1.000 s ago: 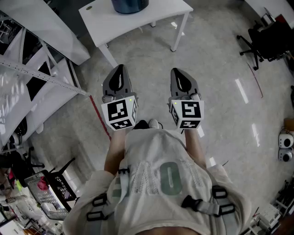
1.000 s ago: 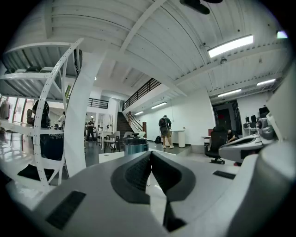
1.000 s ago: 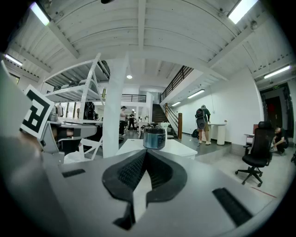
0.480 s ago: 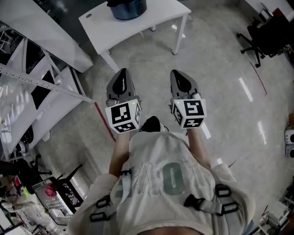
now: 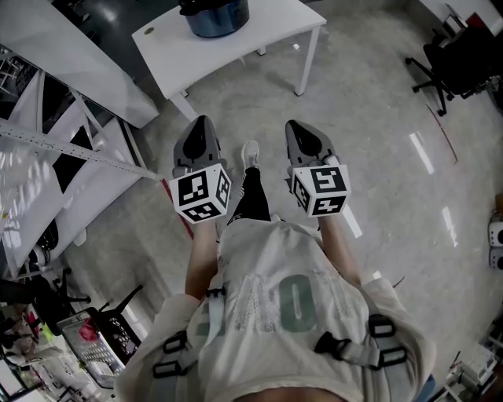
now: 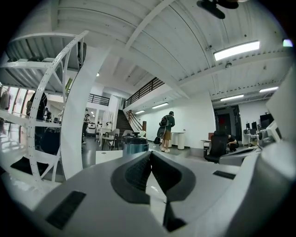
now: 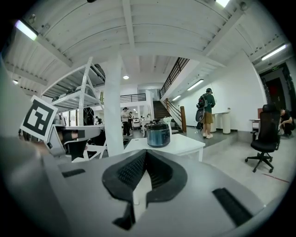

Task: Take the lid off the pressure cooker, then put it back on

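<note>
One wide, pale, polished floor (image 5: 377, 118) fills most of the head view. A white rectangular table (image 5: 275, 23) stands at the upper middle of this view. A black office chair (image 5: 456, 67) is at the upper right. The dark blue round pressure cooker (image 5: 214, 16) sits on the table near the top edge, with its lid (image 7: 158, 124) on it, well apart from both grippers. In the right gripper view the cooker appears at the centre, just above the jaws. The left gripper (image 5: 203, 119) and the right gripper (image 5: 297, 124) are side by side in the middle of the head view, above the floor. Both have their jaws pressed together, with nothing between them.
</note>
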Action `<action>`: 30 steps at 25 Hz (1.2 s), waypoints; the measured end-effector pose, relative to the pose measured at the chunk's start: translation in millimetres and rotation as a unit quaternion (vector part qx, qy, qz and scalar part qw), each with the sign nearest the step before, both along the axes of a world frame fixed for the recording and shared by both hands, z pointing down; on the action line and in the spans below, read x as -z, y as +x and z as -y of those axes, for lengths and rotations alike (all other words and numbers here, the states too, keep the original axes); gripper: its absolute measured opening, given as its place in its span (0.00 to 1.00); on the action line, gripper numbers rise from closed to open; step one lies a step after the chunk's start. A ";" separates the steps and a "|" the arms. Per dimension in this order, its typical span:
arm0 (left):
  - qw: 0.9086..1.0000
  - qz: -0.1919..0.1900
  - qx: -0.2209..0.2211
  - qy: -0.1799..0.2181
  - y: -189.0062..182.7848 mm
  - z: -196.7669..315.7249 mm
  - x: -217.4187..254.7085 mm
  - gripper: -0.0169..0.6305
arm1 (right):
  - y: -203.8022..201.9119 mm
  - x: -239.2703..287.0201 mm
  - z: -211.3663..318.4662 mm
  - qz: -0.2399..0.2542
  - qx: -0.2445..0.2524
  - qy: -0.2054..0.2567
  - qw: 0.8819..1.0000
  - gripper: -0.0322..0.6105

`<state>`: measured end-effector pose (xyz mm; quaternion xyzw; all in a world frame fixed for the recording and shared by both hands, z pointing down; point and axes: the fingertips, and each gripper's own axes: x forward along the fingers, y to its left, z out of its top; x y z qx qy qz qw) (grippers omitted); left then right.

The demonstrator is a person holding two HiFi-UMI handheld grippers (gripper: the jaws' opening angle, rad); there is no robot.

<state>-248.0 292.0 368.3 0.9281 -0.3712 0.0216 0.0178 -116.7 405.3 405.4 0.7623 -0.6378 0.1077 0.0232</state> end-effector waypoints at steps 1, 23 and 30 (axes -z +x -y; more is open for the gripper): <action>1.000 -0.005 0.002 -0.004 2.5 7.8 0.0 0.05 | 3.0 0.8 7.1 -0.003 0.001 0.001 1.000 0.06; 0.999 0.000 -0.050 -0.020 169.8 233.9 5.3 0.05 | 152.7 27.9 237.2 -0.045 0.000 -0.006 0.999 0.06; 0.999 -0.012 -0.034 -0.010 206.8 339.8 21.4 0.05 | 201.3 23.5 355.7 -0.019 0.014 -0.020 1.000 0.06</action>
